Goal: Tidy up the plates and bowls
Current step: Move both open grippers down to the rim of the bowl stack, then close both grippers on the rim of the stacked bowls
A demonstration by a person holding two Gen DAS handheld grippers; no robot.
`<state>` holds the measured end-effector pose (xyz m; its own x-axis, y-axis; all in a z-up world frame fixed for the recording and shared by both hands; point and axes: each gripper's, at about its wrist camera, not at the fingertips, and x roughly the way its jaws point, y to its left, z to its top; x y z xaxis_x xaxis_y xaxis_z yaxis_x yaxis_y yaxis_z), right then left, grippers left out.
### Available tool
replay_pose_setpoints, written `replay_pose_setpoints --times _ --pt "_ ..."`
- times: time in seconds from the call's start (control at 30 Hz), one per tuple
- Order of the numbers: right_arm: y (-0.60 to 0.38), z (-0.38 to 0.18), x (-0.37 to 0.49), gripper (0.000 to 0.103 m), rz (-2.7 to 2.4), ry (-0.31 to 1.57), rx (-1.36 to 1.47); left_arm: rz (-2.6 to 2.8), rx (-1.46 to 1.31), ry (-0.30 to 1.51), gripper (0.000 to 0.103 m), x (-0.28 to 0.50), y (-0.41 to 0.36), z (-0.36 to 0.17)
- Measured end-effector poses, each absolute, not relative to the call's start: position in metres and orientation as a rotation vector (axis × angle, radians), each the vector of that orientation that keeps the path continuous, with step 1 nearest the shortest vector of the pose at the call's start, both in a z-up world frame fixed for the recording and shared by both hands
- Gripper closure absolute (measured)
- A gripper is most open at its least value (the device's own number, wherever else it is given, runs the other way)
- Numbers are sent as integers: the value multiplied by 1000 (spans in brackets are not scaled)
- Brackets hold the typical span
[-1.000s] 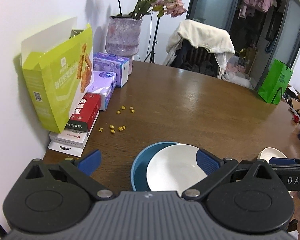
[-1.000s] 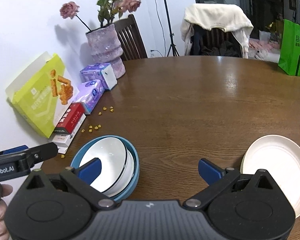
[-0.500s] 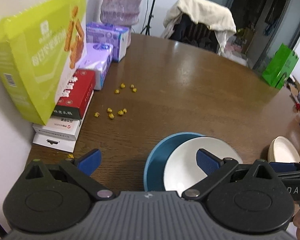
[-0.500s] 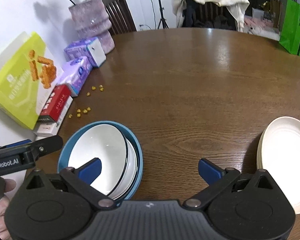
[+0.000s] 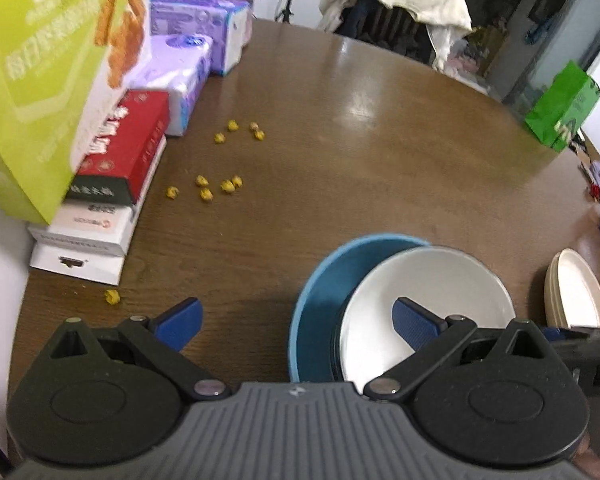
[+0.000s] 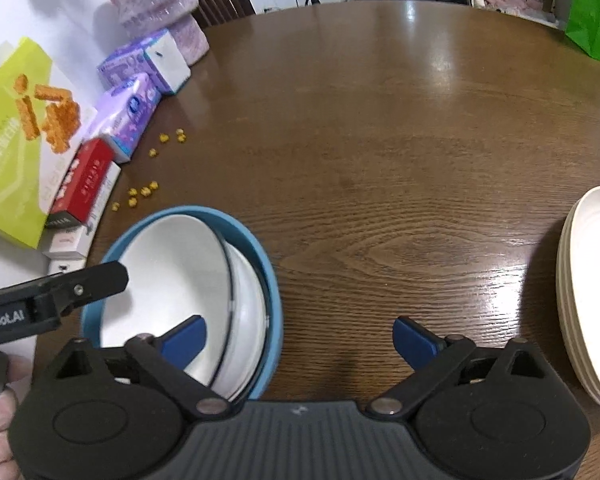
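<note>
While both grippers drop toward the blue bowl, the view tightens: vase flowers and chair tops visible a second ago are now cropped out. White bowls sit nested and tilted inside it, near the table's front edge. Right gripper is empty, jaws wide but just starting to close (left finger over the white bowls, right finger over bare wood beside the blue bowl's rim). Left gripper is spread, nothing held, straddling the blue bowl's left rim. Cream plates are stacked well right of the blue bowl. Yellow crumbs lie beyond it. Likely a two-handed bowl pickup next.
</note>
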<state>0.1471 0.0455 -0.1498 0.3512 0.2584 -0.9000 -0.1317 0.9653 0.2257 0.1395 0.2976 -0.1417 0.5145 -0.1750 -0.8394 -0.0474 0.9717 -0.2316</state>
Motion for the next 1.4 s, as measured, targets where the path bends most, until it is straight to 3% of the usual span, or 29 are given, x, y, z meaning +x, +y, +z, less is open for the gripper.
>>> replay_pose_setpoints --times 0.47,0.83,0.97,1.13,1.33,1.4 --pt "44 -177 162 10 285 1257 192 -92 -370 1150 0 158 311 -179" --pt "46 -182 169 17 327 1261 255 -127 -435 1174 8 167 317 -191" --pt "45 -180 168 24 346 1255 268 -148 -446 1174 14 169 316 -191" --pt "44 -180 168 34 374 1251 304 -194 -493 1169 32 170 317 -192" --pt "44 -178 169 56 424 1247 345 -239 -524 1166 49 172 313 -190" --pt "45 -178 169 63 433 1246 349 -238 -523 1167 49 172 312 -190"
